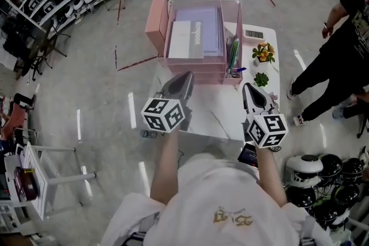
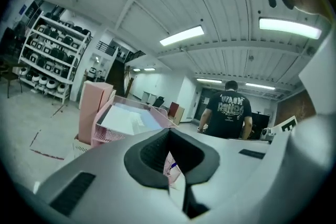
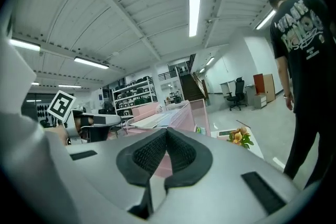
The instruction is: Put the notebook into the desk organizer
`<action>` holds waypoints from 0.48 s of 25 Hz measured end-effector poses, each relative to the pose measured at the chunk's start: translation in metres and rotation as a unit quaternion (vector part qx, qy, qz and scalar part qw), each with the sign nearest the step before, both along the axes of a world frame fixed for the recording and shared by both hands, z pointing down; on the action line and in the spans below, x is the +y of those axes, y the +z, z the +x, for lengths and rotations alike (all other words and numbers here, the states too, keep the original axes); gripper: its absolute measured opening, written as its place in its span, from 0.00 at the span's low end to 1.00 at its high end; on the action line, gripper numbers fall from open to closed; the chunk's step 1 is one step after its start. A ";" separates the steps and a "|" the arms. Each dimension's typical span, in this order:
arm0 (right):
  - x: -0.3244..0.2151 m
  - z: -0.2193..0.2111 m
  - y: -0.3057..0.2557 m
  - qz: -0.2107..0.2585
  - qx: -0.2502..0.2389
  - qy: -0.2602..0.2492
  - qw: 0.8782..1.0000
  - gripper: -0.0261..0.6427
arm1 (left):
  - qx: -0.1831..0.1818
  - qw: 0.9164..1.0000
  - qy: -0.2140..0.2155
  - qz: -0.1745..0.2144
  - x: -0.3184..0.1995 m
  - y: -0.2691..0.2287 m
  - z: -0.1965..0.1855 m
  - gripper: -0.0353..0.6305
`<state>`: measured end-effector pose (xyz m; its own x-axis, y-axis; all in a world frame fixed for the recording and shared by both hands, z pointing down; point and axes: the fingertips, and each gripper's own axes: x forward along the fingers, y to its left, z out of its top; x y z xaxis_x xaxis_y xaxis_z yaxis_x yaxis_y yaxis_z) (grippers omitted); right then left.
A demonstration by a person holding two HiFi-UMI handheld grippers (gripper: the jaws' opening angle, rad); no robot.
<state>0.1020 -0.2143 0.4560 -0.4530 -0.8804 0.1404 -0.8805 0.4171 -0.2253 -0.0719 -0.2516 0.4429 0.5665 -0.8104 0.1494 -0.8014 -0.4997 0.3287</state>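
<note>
Two closed, empty grippers: left gripper [image 1: 187,75], right gripper [image 1: 249,89].

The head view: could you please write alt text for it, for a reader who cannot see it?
Seen from above, a person holds the left gripper and the right gripper, both shut and empty, over a white table, pointing at a pink desk organizer. A purple notebook lies in its top tray; another person stands at the right.

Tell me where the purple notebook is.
Head view, upper middle: the notebook lies in the pink desk organizer's top tray, beside a white book, left of the pens.
</note>
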 end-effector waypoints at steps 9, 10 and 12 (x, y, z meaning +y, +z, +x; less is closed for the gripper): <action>0.025 -0.010 -0.024 0.031 0.014 -0.003 0.999 0.04 | -0.009 0.999 -0.014 0.039 0.029 -0.019 -0.006 0.08; 0.026 -0.011 -0.025 0.031 0.015 -0.003 0.999 0.04 | -0.009 0.999 -0.013 0.039 0.031 -0.019 -0.006 0.08; 0.029 -0.013 -0.027 0.032 0.015 -0.005 0.999 0.04 | -0.010 0.999 -0.013 0.040 0.035 -0.021 -0.006 0.08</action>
